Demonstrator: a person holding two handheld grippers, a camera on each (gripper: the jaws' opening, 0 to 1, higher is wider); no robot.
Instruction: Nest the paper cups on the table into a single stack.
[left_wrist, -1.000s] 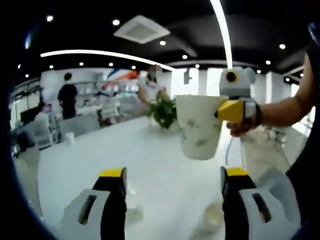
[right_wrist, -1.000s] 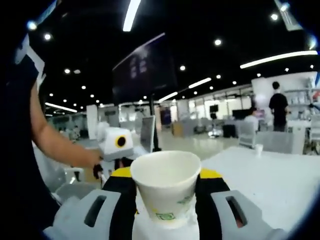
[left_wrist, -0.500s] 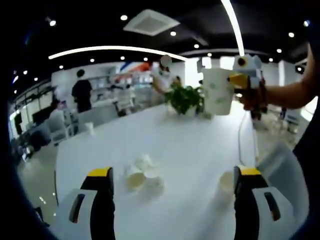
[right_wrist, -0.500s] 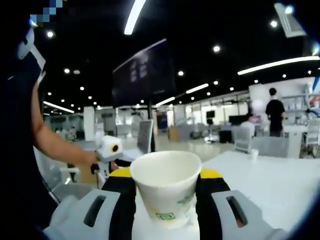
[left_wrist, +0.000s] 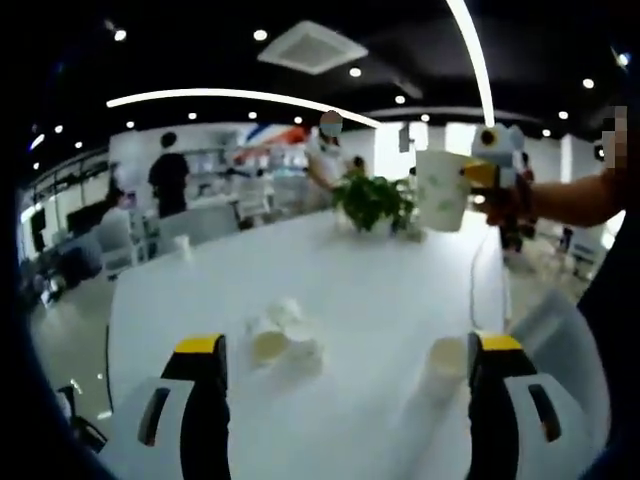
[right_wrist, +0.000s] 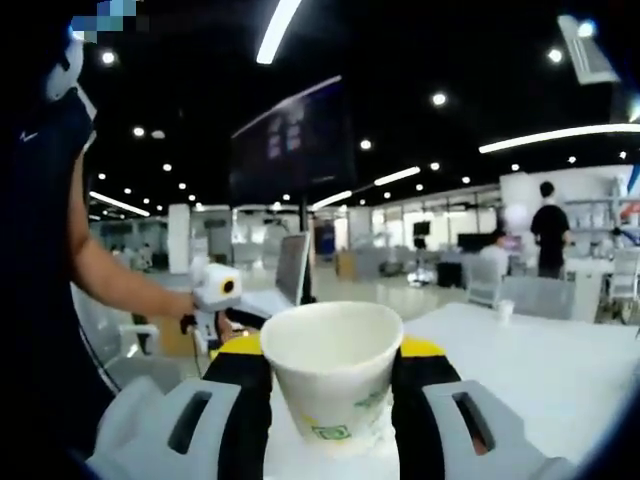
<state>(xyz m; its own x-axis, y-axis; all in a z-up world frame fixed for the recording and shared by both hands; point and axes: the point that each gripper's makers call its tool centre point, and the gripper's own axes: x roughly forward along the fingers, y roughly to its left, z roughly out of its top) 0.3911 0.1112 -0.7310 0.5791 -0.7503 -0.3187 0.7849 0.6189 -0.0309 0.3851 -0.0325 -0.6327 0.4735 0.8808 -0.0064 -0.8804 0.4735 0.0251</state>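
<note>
- Since half a second before, the held cup had sat a touch lower in the left gripper view, and the loose cups looked slightly nearer.
- The right gripper (right_wrist: 332, 400) clamped a white paper cup with green print (right_wrist: 333, 375), mouth up, high above the long white table (left_wrist: 340, 290).
- The left gripper (left_wrist: 345, 395) hovered with its jaws spread wide, gripping nothing.
- A cluster of small white paper cups (left_wrist: 280, 338) lay tipped on the table between those jaws; another single paper cup (left_wrist: 445, 362) stood just beside the right-hand jaw.
- A green potted plant (left_wrist: 372, 200) stood at the far end.
- People (left_wrist: 168, 180) stood in the office beyond.
</note>
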